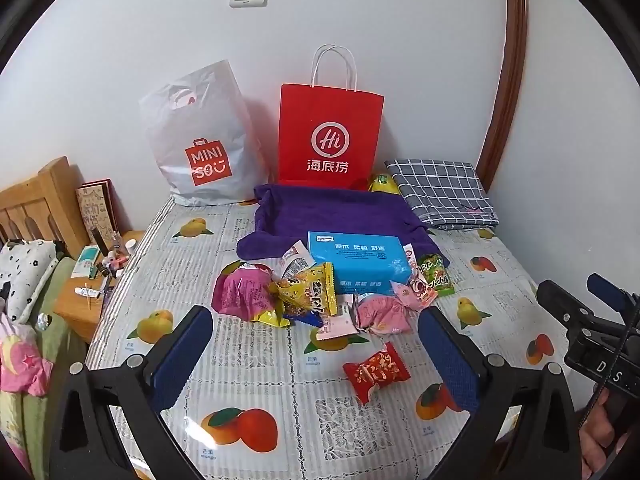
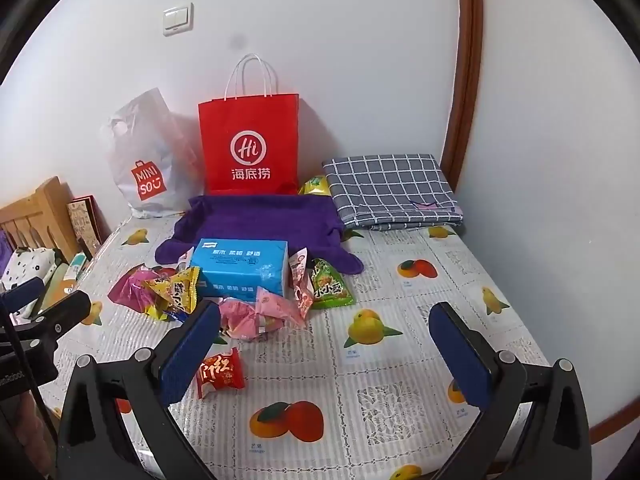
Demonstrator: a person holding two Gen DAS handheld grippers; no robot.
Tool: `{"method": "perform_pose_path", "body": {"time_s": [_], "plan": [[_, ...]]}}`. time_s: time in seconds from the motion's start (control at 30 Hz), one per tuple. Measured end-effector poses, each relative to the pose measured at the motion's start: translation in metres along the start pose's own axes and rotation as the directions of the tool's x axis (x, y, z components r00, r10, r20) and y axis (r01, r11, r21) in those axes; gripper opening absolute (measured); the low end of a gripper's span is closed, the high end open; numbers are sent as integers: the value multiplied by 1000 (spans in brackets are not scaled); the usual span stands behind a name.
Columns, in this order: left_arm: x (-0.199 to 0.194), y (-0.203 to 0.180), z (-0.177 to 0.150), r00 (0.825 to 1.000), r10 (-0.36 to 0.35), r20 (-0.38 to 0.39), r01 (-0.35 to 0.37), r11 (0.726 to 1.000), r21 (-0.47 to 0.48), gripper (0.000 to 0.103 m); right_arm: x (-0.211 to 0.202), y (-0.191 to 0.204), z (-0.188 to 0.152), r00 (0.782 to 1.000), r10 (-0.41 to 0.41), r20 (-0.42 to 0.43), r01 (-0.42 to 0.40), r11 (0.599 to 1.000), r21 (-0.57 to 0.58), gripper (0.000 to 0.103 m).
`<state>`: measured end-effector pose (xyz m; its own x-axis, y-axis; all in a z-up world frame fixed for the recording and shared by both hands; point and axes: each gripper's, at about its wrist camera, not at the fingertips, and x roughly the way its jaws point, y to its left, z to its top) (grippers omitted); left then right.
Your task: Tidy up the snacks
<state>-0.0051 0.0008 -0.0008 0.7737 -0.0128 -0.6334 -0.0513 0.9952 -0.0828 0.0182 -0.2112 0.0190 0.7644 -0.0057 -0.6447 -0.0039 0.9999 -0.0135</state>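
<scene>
I see a tabletop (image 1: 256, 364) covered in white lace-patterned cloth printed with yellow and orange-red fruit. At the far side stand a red paper bag (image 1: 330, 136) with white lettering and, to its left, a white plastic bag (image 1: 200, 136) with a red logo. The towel (image 1: 320, 212) is purple, the tissue pack (image 1: 360, 262) light blue, the folded cloth (image 1: 444, 192) on the right grey with white checks. My fingers (image 1: 180, 356) have dark blue pads.
</scene>
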Motion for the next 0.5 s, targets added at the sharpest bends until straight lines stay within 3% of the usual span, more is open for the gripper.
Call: {"method": "perform_pose_path", "body": {"time_s": [0.5], "plan": [[-9,-4,1,1000,-17,13,17,1000,7,103,-6,-3,-1,1000,2,10,-2,1000,18,102]]}}
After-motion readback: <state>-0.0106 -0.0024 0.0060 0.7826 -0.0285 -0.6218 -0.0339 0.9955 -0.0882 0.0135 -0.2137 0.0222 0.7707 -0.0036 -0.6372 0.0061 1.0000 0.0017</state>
